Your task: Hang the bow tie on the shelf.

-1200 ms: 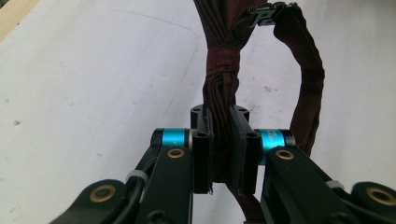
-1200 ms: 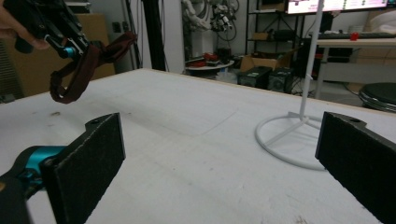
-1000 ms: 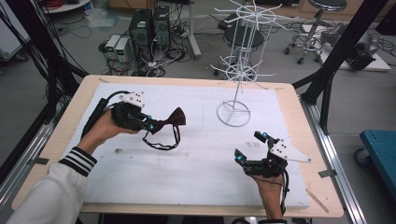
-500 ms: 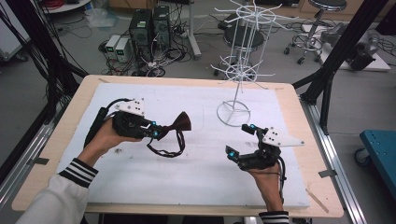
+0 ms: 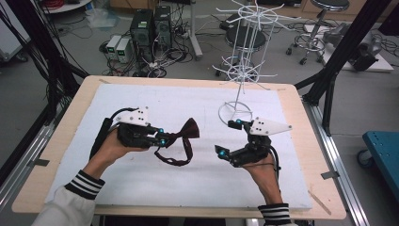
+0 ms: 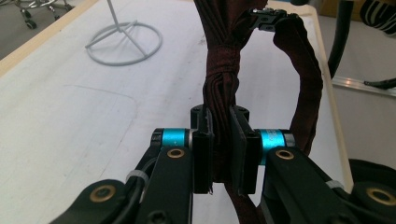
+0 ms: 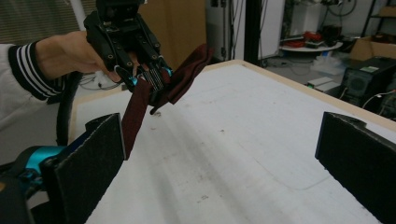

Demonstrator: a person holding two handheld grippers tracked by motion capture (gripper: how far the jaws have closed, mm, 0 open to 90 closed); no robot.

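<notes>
High view, nearest first: the right gripper (image 5: 225, 137) hangs over the white mat (image 5: 141, 188) with its jaws spread wide and bare. Left of it, the left gripper (image 5: 163, 140) is clamped on a dark red bow tie (image 5: 186, 132), whose strap loops down. Farther back, the white wire rack (image 5: 241, 70) stands on the mat.

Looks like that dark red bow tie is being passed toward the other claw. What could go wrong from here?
The left gripper pinches the bow tie by only a narrow part beside its knot, so a tug might pull it free. Its neck strap hangs in a loose loop, and the right gripper, jaws wide open, could close on just the strap. Near the white wire rack, the strap might snag a hook.
</notes>
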